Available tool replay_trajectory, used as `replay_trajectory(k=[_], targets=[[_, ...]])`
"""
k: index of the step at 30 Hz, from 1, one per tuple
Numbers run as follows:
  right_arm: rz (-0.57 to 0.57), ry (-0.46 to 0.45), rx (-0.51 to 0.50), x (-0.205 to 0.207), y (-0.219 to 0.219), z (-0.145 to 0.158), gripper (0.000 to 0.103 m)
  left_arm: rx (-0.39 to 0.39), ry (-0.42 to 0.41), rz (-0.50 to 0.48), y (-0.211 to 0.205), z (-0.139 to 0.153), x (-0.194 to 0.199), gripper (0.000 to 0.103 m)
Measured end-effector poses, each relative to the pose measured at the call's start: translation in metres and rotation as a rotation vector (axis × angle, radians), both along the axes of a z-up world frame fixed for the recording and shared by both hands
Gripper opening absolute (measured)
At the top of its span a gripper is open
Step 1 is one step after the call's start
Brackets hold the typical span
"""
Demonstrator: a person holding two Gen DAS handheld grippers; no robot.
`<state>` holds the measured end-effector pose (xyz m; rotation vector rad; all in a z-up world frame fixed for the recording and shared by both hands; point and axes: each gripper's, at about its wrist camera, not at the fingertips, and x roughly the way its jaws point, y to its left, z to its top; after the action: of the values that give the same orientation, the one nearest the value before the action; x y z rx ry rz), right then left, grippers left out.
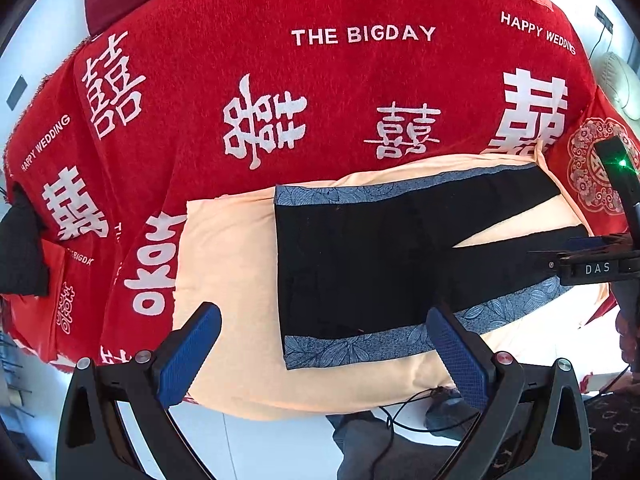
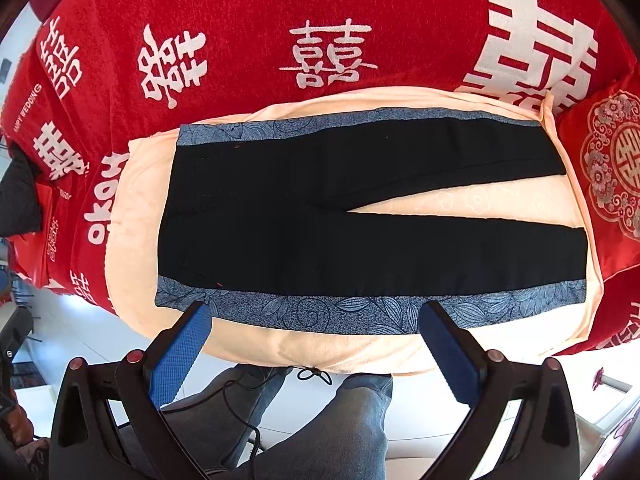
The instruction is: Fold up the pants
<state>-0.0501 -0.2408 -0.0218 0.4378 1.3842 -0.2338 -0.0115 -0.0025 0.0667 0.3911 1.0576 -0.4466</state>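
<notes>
Black pants with blue leaf-print side stripes lie flat on a peach cloth, waistband to the left, legs spread in a narrow V to the right. They also show in the left wrist view. My left gripper is open and empty, hovering over the near edge by the waistband corner. My right gripper is open and empty, just in front of the near side stripe. The right gripper's body shows at the right edge of the left wrist view, over the leg ends.
The peach cloth lies on a red blanket with white characters. A red patterned cushion sits at the right. A dark garment lies at the left edge. The person's legs and a cable are below the bed edge.
</notes>
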Motion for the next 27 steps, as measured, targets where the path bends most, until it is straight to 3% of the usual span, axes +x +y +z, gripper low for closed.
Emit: replay_trajectory(k=[11, 18, 22, 27], targets=[[0.025, -0.006, 0.003, 0.007, 0.005, -0.001, 0.103, 0.028, -0.019, -0.003, -0.001, 0.004, 0.006, 0.103], [-0.002, -0.040, 0.048, -0.002, -0.015, -0.001, 0.103, 0.050, -0.032, 0.025, -0.009, 0.004, 0.001, 0.103], [-0.013, -0.049, 0.070, -0.011, -0.032, -0.002, 0.103, 0.046, -0.031, 0.079, -0.011, 0.002, -0.004, 0.103], [0.000, -0.036, 0.108, -0.034, -0.054, -0.003, 0.103, -0.014, 0.001, 0.219, -0.006, -0.005, -0.012, 0.103]])
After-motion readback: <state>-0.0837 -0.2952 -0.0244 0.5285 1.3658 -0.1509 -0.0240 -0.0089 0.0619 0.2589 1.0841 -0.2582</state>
